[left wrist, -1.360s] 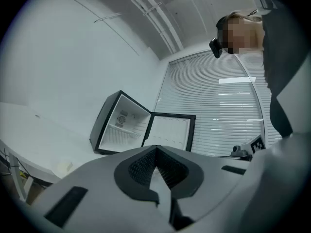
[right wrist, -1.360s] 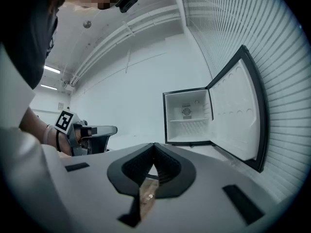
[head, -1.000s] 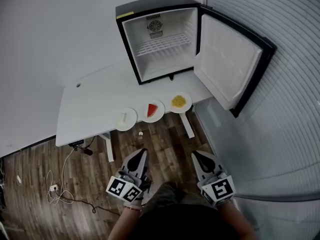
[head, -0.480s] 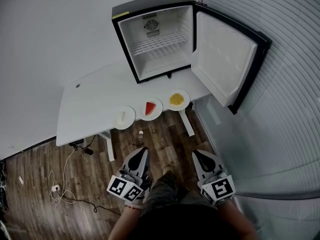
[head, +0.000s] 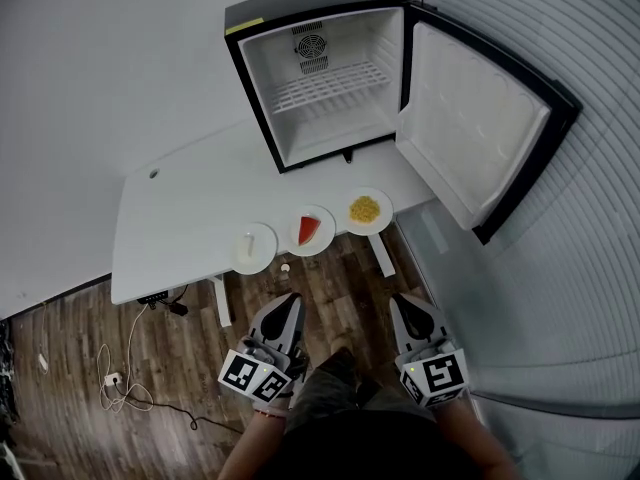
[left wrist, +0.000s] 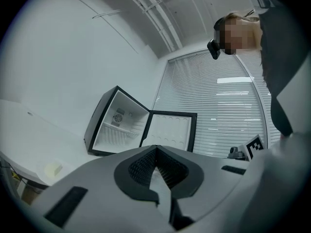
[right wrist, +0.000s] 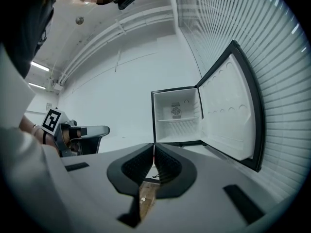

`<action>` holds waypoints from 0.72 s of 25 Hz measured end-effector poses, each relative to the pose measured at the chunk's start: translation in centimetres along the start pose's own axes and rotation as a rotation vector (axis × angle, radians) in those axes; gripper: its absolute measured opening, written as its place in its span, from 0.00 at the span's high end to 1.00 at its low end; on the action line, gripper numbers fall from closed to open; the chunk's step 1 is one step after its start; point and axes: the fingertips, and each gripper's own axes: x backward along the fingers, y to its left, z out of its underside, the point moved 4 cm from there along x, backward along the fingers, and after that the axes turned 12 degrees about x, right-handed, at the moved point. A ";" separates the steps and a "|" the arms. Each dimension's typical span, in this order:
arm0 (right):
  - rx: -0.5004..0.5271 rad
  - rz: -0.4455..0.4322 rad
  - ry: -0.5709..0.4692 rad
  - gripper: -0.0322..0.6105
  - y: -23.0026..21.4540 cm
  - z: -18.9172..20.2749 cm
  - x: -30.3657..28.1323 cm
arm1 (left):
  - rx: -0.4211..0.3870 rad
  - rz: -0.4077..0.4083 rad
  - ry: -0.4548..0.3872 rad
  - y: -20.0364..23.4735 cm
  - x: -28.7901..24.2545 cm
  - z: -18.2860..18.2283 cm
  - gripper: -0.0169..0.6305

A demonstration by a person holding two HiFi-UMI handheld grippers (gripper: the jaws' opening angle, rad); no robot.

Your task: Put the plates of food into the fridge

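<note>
the plates of food (head: 310, 230) are sitting in a row along the front edge of the table (head: 170, 218), and the fridge (head: 300, 0) is standing open at its back right corner. i am judging that i should be stepping in, opening one claw and taking a plate by its rim, level, so nothing slides. my left claw (head: 290, 300) and right claw (head: 403, 300) are both pinched shut on nothing, hanging low by my body, pointing roughly level at the table.
</note>
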 end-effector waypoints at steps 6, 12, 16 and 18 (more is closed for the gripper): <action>-0.013 0.017 0.041 0.94 -1.3 0.6 -4.8 | 0.018 0.022 0.022 3.6 -3.9 -0.4 0.96; -0.046 0.036 0.110 0.94 -2.6 2.1 -9.8 | 0.035 0.079 0.068 6.7 -8.5 0.1 0.96; -0.085 0.053 0.165 0.94 -3.5 3.9 -12.5 | 0.050 0.110 0.104 8.0 -11.3 1.5 0.96; -0.111 0.061 0.198 0.94 -4.1 5.2 -13.8 | 0.064 0.113 0.114 8.7 -12.5 2.5 0.96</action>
